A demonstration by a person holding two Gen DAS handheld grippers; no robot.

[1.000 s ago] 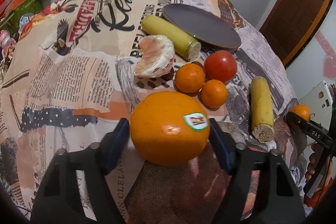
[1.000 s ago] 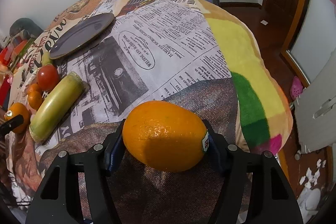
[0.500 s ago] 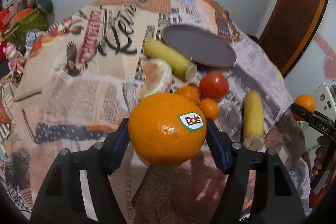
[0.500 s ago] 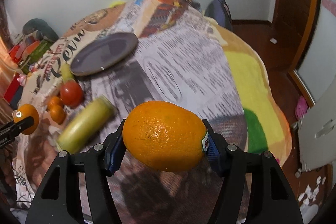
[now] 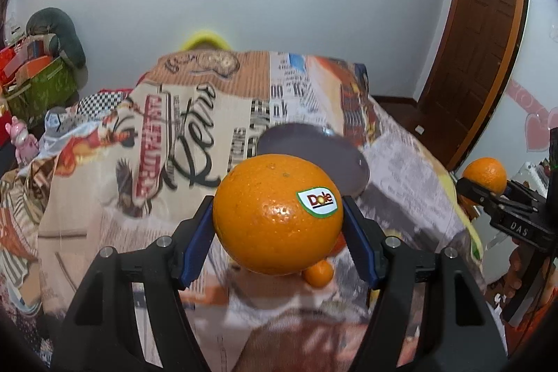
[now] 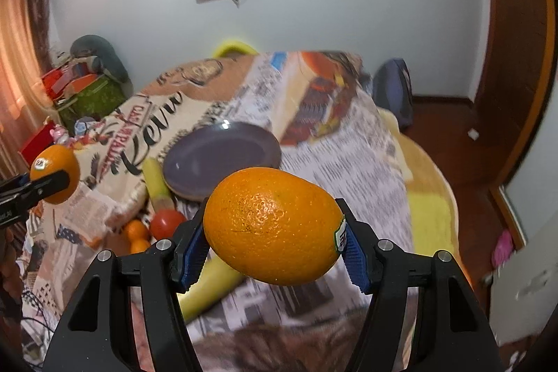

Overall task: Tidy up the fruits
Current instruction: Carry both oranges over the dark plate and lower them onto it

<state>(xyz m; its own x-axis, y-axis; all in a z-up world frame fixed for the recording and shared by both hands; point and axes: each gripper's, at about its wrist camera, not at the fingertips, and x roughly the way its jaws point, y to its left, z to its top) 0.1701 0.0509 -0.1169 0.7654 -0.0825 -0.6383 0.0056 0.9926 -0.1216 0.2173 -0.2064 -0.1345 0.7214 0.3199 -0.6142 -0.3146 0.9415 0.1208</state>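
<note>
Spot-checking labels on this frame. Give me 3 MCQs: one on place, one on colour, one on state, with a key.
1. Where is the plate?
A. on the patterned cloth, beyond the held oranges
B. on the floor by the door
C. in the left gripper

2. What colour is the plate?
A. green
B. grey-purple
C. white

3. What is the state of the right gripper?
A. open and empty
B. shut with nothing in it
C. shut on an orange

Key: 1 A, it lies on the cloth past both fruits. 2 B, its face reads grey-purple in both views. 3 C, both blue pads press on the fruit's sides; the left gripper likewise clamps the Dole orange.
</note>
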